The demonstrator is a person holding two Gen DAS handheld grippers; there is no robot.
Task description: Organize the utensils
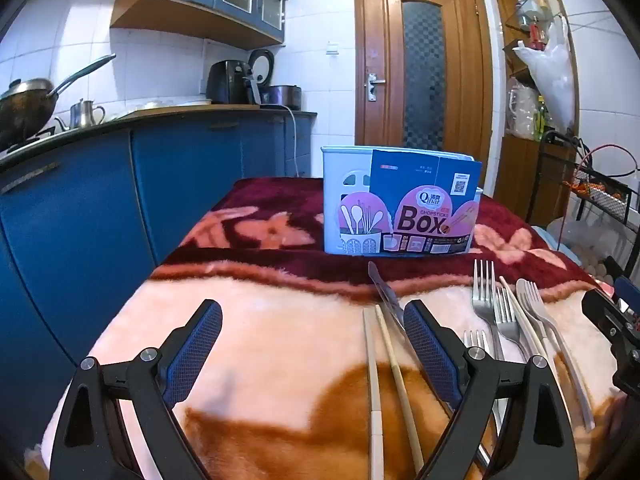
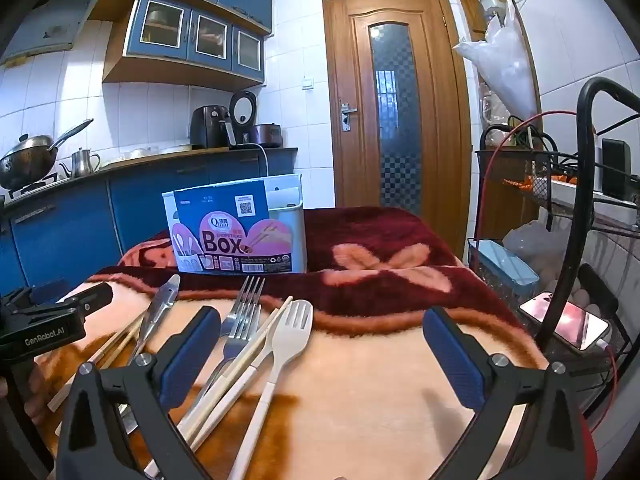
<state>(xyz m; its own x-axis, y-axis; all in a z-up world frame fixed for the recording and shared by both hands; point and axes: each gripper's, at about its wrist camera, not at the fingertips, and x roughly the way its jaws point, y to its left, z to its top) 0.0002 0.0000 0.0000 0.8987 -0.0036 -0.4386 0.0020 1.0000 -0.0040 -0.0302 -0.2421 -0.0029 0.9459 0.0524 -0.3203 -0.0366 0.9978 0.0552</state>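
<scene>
Both tongs, left (image 1: 312,344) and right (image 2: 322,350), gaped wide, empty; forks (image 2: 240,320) lay at the box's (image 2: 236,232) six o'clock.

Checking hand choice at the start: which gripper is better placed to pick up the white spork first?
Right, probably. The white spork lies just ahead of the open right gripper, beside its left finger. From the open left gripper, the spork sits far right, beyond the forks and knife.
</scene>
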